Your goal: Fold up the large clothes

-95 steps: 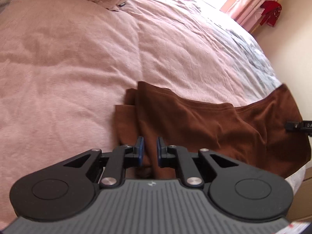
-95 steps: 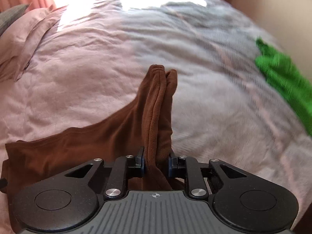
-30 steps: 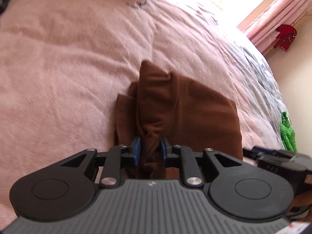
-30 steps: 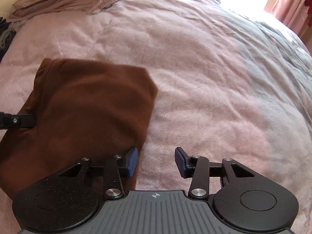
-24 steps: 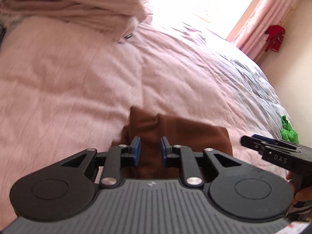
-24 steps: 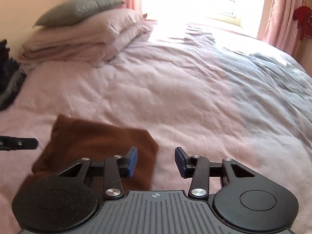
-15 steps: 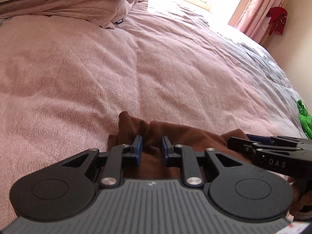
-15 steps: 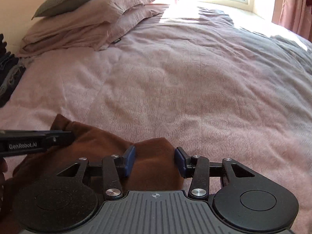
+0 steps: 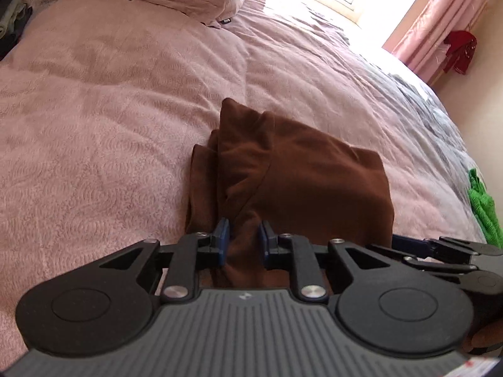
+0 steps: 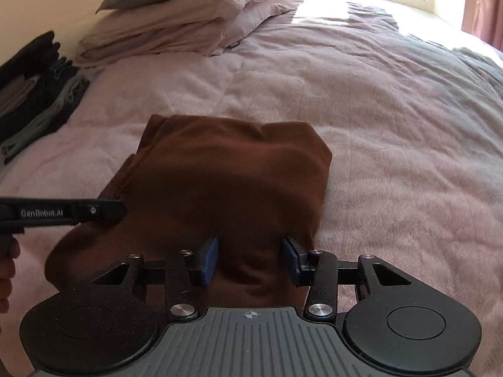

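A brown garment (image 9: 308,169) lies folded into a rough rectangle on the pink bedcover (image 9: 94,125). My left gripper (image 9: 243,235) is shut on a bunched fold at the garment's near left edge, and the cloth runs up between its blue pads. In the right wrist view the same garment (image 10: 226,172) spreads out ahead. My right gripper (image 10: 250,251) stands open over its near right edge, with cloth lying between the pads but not pinched. Each gripper shows in the other's view: the right gripper (image 9: 440,251) at the right, the left gripper (image 10: 63,212) at the left.
Pillows (image 10: 176,22) are stacked at the head of the bed. A pile of dark clothes (image 10: 34,88) lies at the far left. A green garment (image 9: 484,207) sits near the bed's right edge. A red item (image 9: 459,51) hangs by the pink curtain.
The garment went from a long strip held by both grippers to a compact fold. The right gripper let go and stays open. Both grippers lifted away, then came back down over the near edge.
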`<action>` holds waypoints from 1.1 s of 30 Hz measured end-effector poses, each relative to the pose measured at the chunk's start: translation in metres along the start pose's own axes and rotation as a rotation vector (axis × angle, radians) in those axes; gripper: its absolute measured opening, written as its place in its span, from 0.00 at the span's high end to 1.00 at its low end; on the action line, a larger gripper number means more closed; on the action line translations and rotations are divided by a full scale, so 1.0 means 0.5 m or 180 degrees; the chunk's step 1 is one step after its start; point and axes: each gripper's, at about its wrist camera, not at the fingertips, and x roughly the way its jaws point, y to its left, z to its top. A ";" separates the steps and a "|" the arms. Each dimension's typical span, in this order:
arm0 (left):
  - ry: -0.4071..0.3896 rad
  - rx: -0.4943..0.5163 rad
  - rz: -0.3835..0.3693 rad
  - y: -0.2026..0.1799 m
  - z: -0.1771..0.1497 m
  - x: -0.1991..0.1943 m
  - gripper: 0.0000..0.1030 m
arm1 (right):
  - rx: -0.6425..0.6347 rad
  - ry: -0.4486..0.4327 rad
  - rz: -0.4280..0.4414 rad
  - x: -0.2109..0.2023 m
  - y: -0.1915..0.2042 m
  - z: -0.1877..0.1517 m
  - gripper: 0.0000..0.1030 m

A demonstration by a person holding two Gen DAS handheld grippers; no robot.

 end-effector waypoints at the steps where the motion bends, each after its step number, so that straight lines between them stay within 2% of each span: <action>1: -0.0036 -0.0006 -0.0009 0.003 0.003 -0.020 0.83 | 0.0049 0.0015 0.0053 -0.010 -0.009 0.006 0.60; 4: 0.0003 -0.0148 -0.0020 0.030 0.015 -0.066 0.70 | 0.0425 0.0050 0.0290 -0.044 -0.057 0.012 0.59; 6: 0.0119 -0.0395 -0.0111 0.066 0.023 -0.069 0.63 | 0.0765 0.0087 0.0481 -0.054 -0.099 0.010 0.53; 8: 0.0283 -0.0673 -0.0252 0.103 0.032 -0.045 0.55 | 0.1138 0.0095 0.0629 -0.049 -0.141 0.006 0.38; 11: 0.0504 -0.1114 -0.0580 0.147 0.038 0.012 0.46 | 0.1691 0.0207 0.0871 -0.020 -0.198 -0.001 0.37; 13: 0.0636 -0.1218 -0.0707 0.161 0.036 0.046 0.44 | 0.1975 0.0227 0.1052 0.000 -0.228 -0.003 0.36; 16: 0.0671 -0.1278 -0.0806 0.163 0.038 0.078 0.44 | 0.2239 0.0299 0.1306 0.039 -0.251 -0.004 0.36; 20: 0.0732 -0.1390 -0.0977 0.163 0.042 0.113 0.45 | 0.2396 0.0278 0.1480 0.081 -0.260 -0.002 0.36; 23: 0.0804 -0.1309 -0.1050 0.153 0.047 0.140 0.51 | 0.2428 0.0269 0.1601 0.105 -0.263 -0.003 0.36; 26: 0.0852 -0.1206 -0.1035 0.144 0.051 0.158 0.61 | 0.2409 0.0293 0.1742 0.127 -0.269 -0.007 0.37; 30: 0.0811 -0.1101 -0.0928 0.132 0.053 0.155 0.68 | 0.2358 0.0307 0.1780 0.135 -0.267 -0.002 0.39; 32: 0.0756 -0.1019 -0.0854 0.120 0.052 0.149 0.72 | 0.2312 0.0295 0.1727 0.131 -0.265 -0.004 0.50; 33: 0.0732 -0.0967 -0.0812 0.114 0.052 0.145 0.73 | 0.2300 0.0284 0.1721 0.128 -0.265 -0.006 0.51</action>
